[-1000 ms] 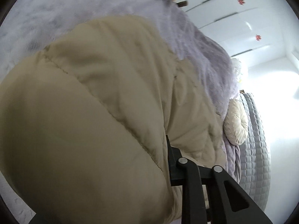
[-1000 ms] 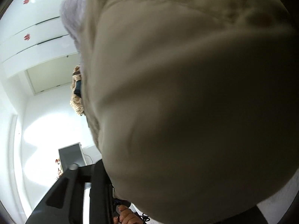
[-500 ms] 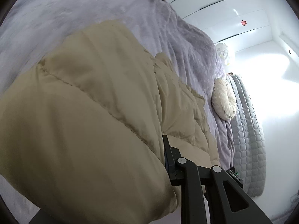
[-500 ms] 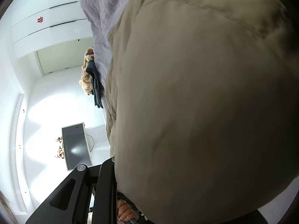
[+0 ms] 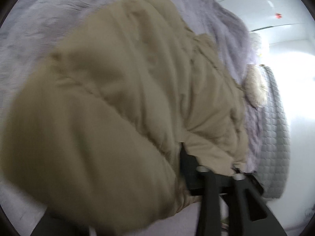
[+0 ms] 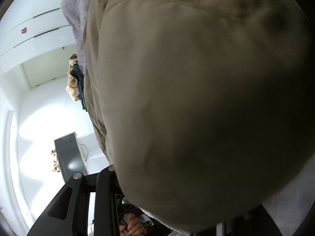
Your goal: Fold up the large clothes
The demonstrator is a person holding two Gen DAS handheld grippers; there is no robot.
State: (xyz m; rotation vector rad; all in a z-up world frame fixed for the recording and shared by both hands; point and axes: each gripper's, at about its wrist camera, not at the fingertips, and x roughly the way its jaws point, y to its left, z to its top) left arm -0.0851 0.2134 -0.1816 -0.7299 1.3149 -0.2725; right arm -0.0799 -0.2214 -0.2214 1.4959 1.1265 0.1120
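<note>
A puffy beige coat [image 5: 122, 102] lies in a thick fold on the lilac fuzzy bed cover [image 5: 59, 19]. My left gripper [image 5: 157, 157] stands at its near edge; its jaws are opening with a bulge of coat between them. One black finger [image 5: 187, 167] shows and the padding hides the other. In the right wrist view the same coat [image 6: 196, 98] fills most of the frame. My right gripper [image 6: 157, 177] has its jaws opening around a fold. Only its left finger [image 6: 106, 181] shows, against the fabric.
A round cream cushion [image 5: 256, 90] and a grey quilted panel [image 5: 275, 137] are at the bed's right side. White wardrobe doors [image 6: 29, 35] stand behind. A tan and dark green clothes pile [image 6: 75, 84], a dark screen [image 6: 70, 157] and a person's hand [image 6: 133, 224] show left of the coat.
Both grippers have travelled across the bed with the coat. The coat now spreads further over the bed cover. The shown finger of each gripper stands further out from the fold.
</note>
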